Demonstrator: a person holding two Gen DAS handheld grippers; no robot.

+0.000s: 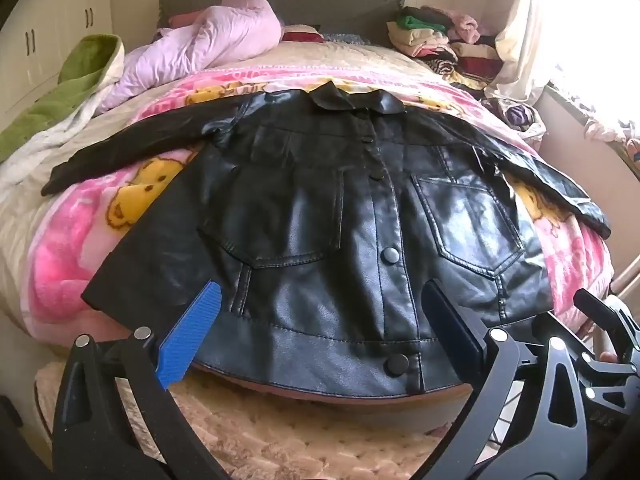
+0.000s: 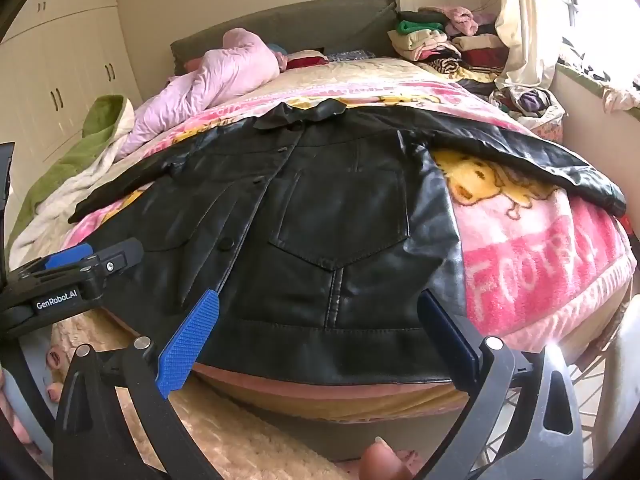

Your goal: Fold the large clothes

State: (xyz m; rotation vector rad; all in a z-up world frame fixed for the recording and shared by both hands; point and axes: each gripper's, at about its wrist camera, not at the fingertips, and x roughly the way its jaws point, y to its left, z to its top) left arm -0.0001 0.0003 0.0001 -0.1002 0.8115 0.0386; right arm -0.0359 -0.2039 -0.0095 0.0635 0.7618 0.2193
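Observation:
A black leather jacket point(image 1: 320, 216) lies face up on the pink cartoon blanket point(image 1: 80, 240), buttoned, collar far, hem at the bed's near edge, both sleeves spread outwards. It also shows in the right wrist view point(image 2: 328, 220). My left gripper point(image 1: 320, 312) is open and empty, hovering just above the hem near the lower buttons. My right gripper point(image 2: 320, 320) is open and empty over the hem's right half, below the right chest pocket. The left gripper point(image 2: 96, 256) shows at the left of the right wrist view, and the right gripper point(image 1: 604, 320) at the right of the left wrist view.
A lilac quilt point(image 1: 200, 48) and a green-lined blanket point(image 1: 76, 84) lie at the bed's far left. Stacked folded clothes point(image 1: 440, 36) sit at the far right by the headboard point(image 1: 280, 0). A fluffy beige rug point(image 1: 280, 432) covers the floor. Wardrobes stand left, window right.

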